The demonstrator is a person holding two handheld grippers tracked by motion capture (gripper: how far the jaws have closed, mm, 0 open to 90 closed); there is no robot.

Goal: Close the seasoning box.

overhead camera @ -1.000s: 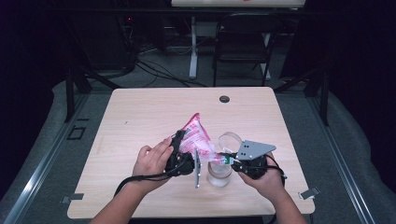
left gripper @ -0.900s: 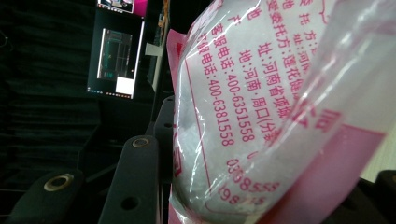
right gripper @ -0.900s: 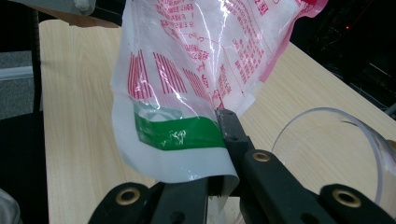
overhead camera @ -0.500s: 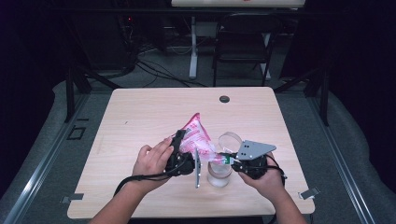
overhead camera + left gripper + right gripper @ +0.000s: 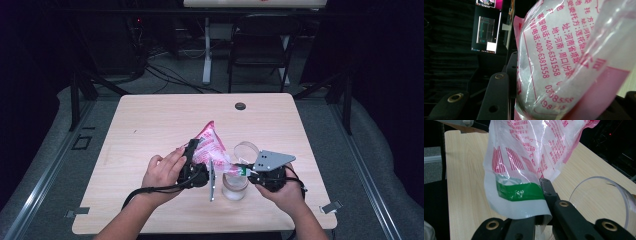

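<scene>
Bag (image 5: 212, 147): pink-and-white printed pouch with white granules inside, held tilted above the counter (image 5: 150, 125), lower mouth end pointing down toward the jar (image 5: 235, 186).
Left gripper (image 5: 192, 167): fingers (image 5: 496, 100) pressed against the bag's fuller part, pinching it; bag right up against the camera in the left gripper view.
Right gripper (image 5: 250, 172): fingers (image 5: 547, 191) closed on the bag's lower white-and-green edge, pinching the film just above the jar.
Jar: clear, standing upright on the counter between the two hands, directly under the bag's lower end; whitish inside, though whether that is content or glare cannot be told.
Lid (image 5: 246, 150): clear round piece lying on the counter just behind the jar, so the jar looks open.
Done, by the look of it: bag lifted, tilted, mouth end brought over the jar.
Unclear: whether the bag's mouth is open, and whether anything is flowing.
Left, likely: emptying the granules into the jar, putting the bag down, closing the jar.
Risk: a limp mouth could spill granules past the rim.
</scene>
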